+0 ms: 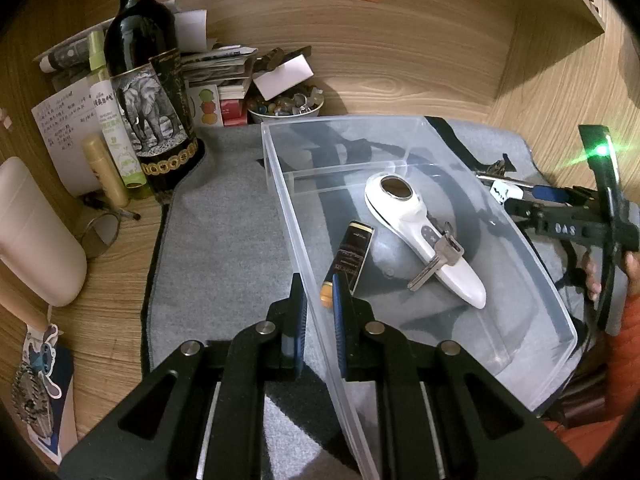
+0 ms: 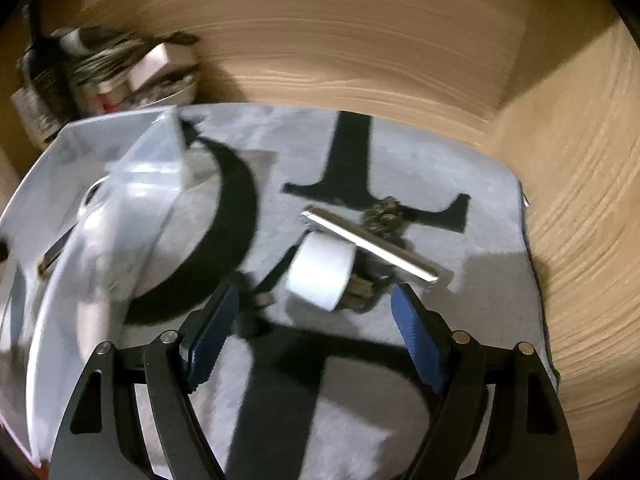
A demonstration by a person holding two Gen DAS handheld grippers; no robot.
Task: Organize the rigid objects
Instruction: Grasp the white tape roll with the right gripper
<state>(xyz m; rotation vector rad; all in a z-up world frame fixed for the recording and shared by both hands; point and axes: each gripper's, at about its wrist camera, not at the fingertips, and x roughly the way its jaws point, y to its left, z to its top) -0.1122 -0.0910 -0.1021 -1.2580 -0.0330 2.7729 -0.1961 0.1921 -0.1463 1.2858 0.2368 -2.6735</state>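
Observation:
A clear plastic bin [image 1: 280, 200] stands on a grey mat [image 1: 224, 240]. Inside lie a white handheld device [image 1: 420, 232], a key [image 1: 436, 260] on top of it and a black lighter [image 1: 350, 260]. My left gripper [image 1: 318, 292] is shut on the bin's near left wall. My right gripper [image 2: 316, 304] is open above the mat, just short of a white tape roll [image 2: 322, 272], a silver bar [image 2: 372, 244] and a small brown object [image 2: 386, 210]. The right wrist view is blurred. The bin [image 2: 80, 152] lies to its left.
A dark wine bottle [image 1: 148, 80], a green spray bottle [image 1: 112, 120], papers and a bowl of stones [image 1: 286, 106] crowd the back left corner. A pink container [image 1: 36, 232] stands at the far left. Wooden walls close the back and right.

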